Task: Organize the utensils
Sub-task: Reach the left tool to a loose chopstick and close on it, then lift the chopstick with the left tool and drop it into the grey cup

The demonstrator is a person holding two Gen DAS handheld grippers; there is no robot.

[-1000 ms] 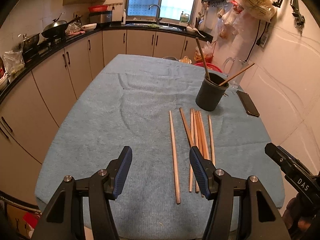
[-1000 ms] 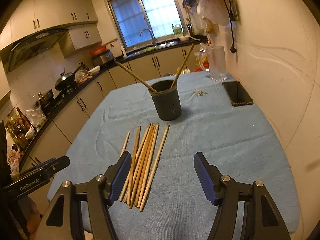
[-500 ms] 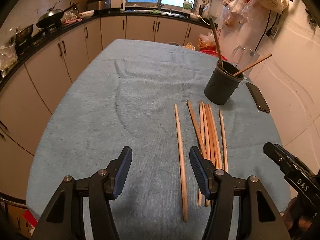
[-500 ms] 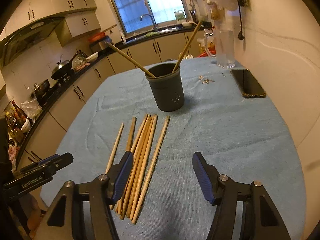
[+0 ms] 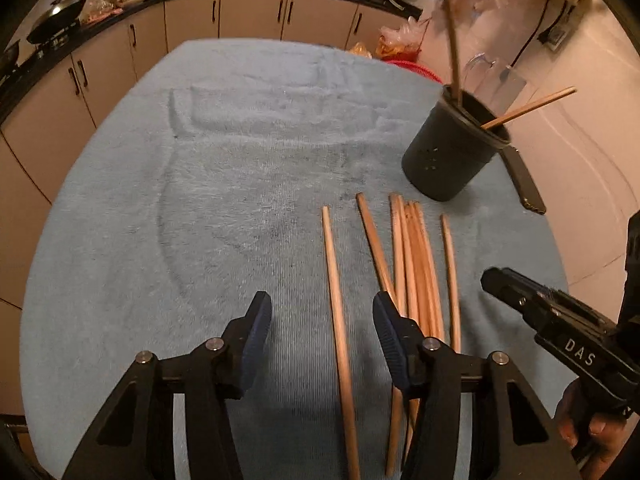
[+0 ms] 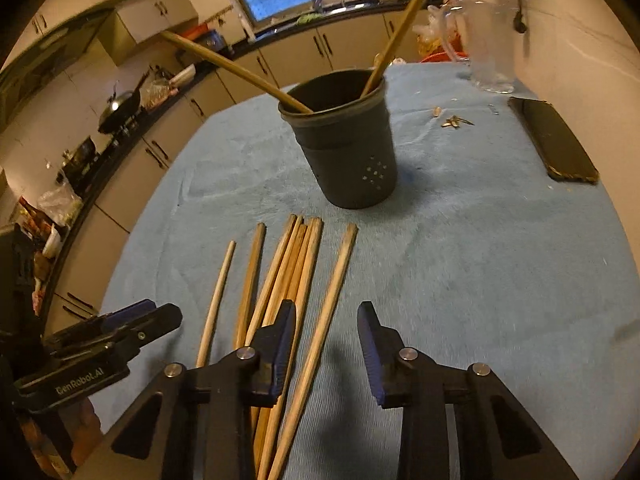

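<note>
Both grippers have dropped closer to the loose chopsticks (image 5: 416, 264), lying at six o'clock from the black holder (image 5: 454, 148) on the blue-covered surface (image 5: 200, 200). The left gripper (image 5: 322, 322) and right gripper (image 6: 326, 330) are each closing their fingers around one outer chopstick, not yet pinching, so pickup is probably imminent.

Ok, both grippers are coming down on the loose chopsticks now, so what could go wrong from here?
The right gripper is closing over the rightmost chopstick, beside the tight bundle; its left finger may catch a neighbour and lift two. The left gripper straddles the lone chopstick; both grippers work close together and could bump. The holder already has two sticks leaning outward, which an insertion might knock.
</note>
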